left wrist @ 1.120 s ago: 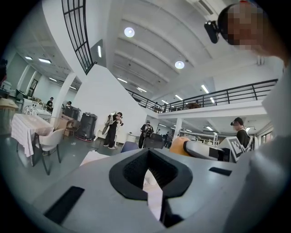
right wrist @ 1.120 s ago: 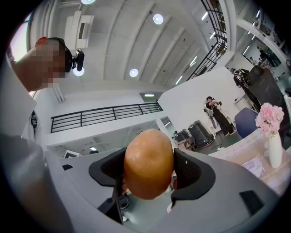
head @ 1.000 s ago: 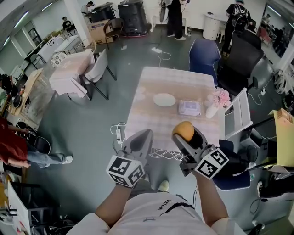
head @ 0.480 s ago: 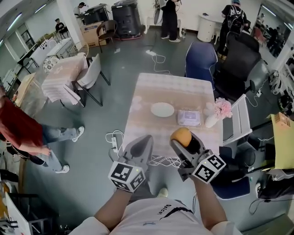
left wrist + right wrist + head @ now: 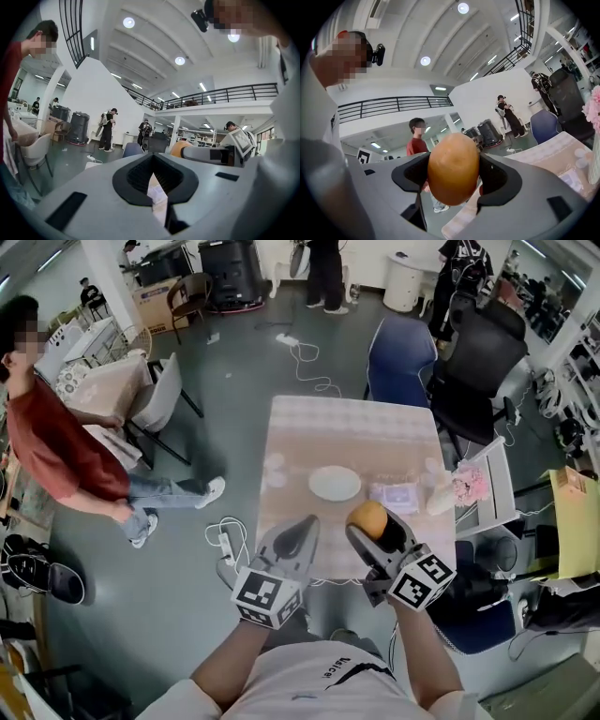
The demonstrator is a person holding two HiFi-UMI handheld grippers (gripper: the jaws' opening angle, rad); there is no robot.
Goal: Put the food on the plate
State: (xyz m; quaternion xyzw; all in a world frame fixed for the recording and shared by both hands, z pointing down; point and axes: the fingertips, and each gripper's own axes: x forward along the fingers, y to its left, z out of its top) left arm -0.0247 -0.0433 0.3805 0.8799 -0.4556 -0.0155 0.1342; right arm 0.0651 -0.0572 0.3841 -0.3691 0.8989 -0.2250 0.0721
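Observation:
A white plate (image 5: 335, 483) lies near the middle of the pale checked table (image 5: 352, 427). My right gripper (image 5: 375, 526) is held in the air short of the table's near edge, shut on a round orange-brown piece of food (image 5: 368, 517). In the right gripper view the food (image 5: 453, 168) fills the gap between the black pads (image 5: 500, 176). My left gripper (image 5: 298, 538) hovers beside it on the left, shut and holding nothing. The left gripper view shows its jaws (image 5: 152, 176) together, with the table behind them.
On the table are a white packet (image 5: 395, 496), a vase of pink flowers (image 5: 466, 486) and small white cups (image 5: 274, 468). A person in a red shirt (image 5: 66, 442) stands to the left. Chairs (image 5: 401, 357) ring the far and right sides. Cables (image 5: 225, 542) lie on the floor.
The table has drawn nearer in the head view. The person in red has walked from the left edge toward the upper left. Both grippers keep their hold and pose.

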